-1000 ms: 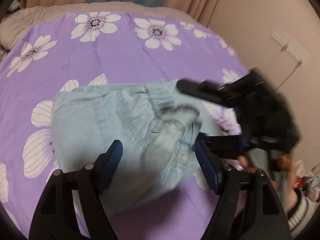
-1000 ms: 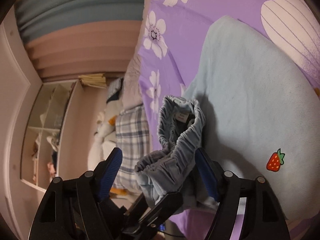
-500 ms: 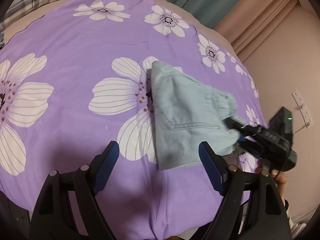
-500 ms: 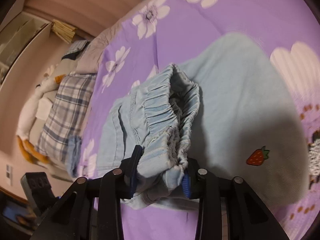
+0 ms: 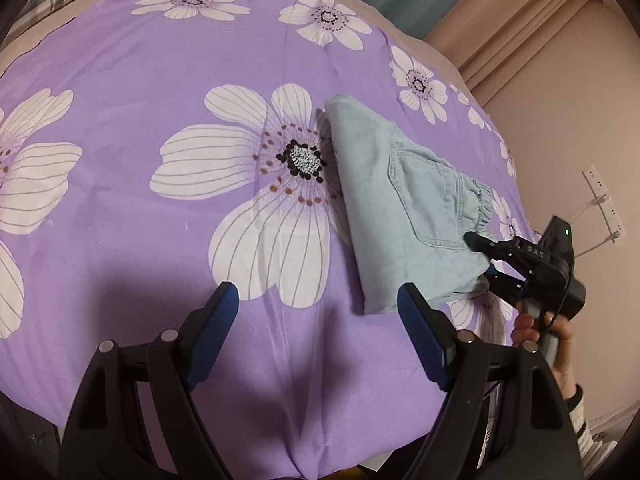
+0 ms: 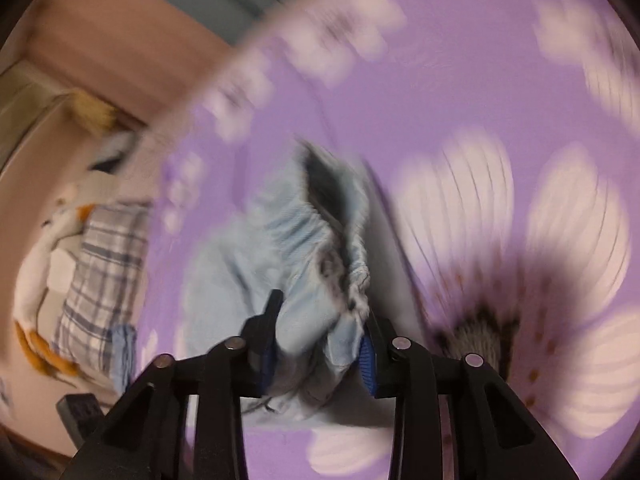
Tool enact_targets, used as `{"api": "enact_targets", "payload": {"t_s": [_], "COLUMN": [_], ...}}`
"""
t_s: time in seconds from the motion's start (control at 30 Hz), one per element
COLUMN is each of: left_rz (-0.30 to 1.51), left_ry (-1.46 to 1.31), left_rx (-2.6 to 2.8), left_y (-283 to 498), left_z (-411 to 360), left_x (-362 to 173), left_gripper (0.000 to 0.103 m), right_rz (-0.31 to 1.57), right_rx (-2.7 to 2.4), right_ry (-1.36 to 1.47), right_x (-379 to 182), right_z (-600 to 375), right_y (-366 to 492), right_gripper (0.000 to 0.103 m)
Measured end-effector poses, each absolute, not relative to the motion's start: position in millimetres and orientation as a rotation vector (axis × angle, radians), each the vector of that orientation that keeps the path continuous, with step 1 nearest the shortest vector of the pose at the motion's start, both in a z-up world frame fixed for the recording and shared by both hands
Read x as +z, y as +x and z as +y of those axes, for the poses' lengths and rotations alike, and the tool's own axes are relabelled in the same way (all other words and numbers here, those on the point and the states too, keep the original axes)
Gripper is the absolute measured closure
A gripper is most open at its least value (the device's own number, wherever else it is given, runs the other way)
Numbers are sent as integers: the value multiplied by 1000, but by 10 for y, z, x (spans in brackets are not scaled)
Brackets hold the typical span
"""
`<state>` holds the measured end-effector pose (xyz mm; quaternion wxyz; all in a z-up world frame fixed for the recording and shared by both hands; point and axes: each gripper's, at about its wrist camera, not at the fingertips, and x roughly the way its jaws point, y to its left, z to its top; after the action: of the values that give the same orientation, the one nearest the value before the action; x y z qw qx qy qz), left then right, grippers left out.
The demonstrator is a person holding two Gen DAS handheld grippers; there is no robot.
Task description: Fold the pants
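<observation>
So, one pair of pants (image 5: pixel 404 216) is seen here, light blue denim, folded up into a wedge and laid on the bed (image 5: pixel 120 80), which is covered by a purple sheet printed with big white flowers. In the left wrist view the bundle sits at about 3 o'clock, just beside the dark centre of the largest flower. One back pocket is visible on top, and the gathered elastic waistband is turned toward the 3 o'clock edge.

Two grippers are counted. The left gripper (image 5: pixel 316 330) is held above the sheet at 6 o'clock with its two blue-padded fingers spread wide apart and nothing between them. The right gripper (image 6: pixel 320 338) is clamped on the waistband end of the pants, with cloth bunched between its two pads; that view is heavily motion-blurred, so finer detail can't be told. The same gripper can be spotted at 4 o'clock in the left view, gripped by one hand (image 5: pixel 548 336).

One plaid pillow (image 6: pixel 92 280) is seen at 9 o'clock in the right view.
</observation>
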<state>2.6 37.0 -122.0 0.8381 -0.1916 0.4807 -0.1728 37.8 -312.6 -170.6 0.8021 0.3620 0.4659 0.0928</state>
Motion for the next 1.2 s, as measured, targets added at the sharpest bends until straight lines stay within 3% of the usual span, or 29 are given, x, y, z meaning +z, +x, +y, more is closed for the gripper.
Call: {"api": "enact_targets", "payload": {"t_s": [0.17, 0.23, 0.4, 0.53, 0.57, 0.63, 0.67, 0.7, 0.77, 0.83, 0.87, 1.2], "left_rz": [1015, 1009, 1011, 975, 968, 961, 960, 962, 967, 993, 1005, 1084], "left_ry": [-392, -400, -404, -406, -411, -417, -417, -414, -396, -363, -360, -258], "left_rx": [-358, -363, -381, -434, -448, -467, -479, -490, -510, -514, -529, -490], "left_y": [26, 35, 182, 378, 454, 561, 623, 690, 800, 939, 1011, 1597], "left_z": [411, 426, 355, 216, 170, 104, 64, 20, -49, -125, -156, -323], "left_x": [-1222, -1230, -1218, -1087, -1051, -1010, -995, -986, -981, -1011, -1036, -1481], "left_gripper": [21, 21, 21, 21, 21, 23, 23, 26, 53, 88, 92, 98], "right_rz": [948, 924, 757, 695, 693, 714, 739, 756, 784, 779, 766, 856], "right_rx": [250, 217, -11, 112, 155, 275, 321, 349, 427, 488, 506, 566], "right_ry": [860, 843, 627, 481, 439, 355, 316, 291, 247, 193, 164, 120], "right_x": [-1710, -1624, -1271, -1131, -1114, -1121, -1151, -1179, -1254, -1276, -1276, -1570], "right_z": [-3292, -3389, -3408, -3061, -2907, -2550, -2358, -2219, -1920, -1664, -1573, -1375], "right_y": [313, 229, -146, -227, -216, -161, -108, -57, 44, 117, 135, 412], "right_gripper": [64, 56, 53, 54, 55, 74, 77, 81, 83, 83, 83, 83]}}
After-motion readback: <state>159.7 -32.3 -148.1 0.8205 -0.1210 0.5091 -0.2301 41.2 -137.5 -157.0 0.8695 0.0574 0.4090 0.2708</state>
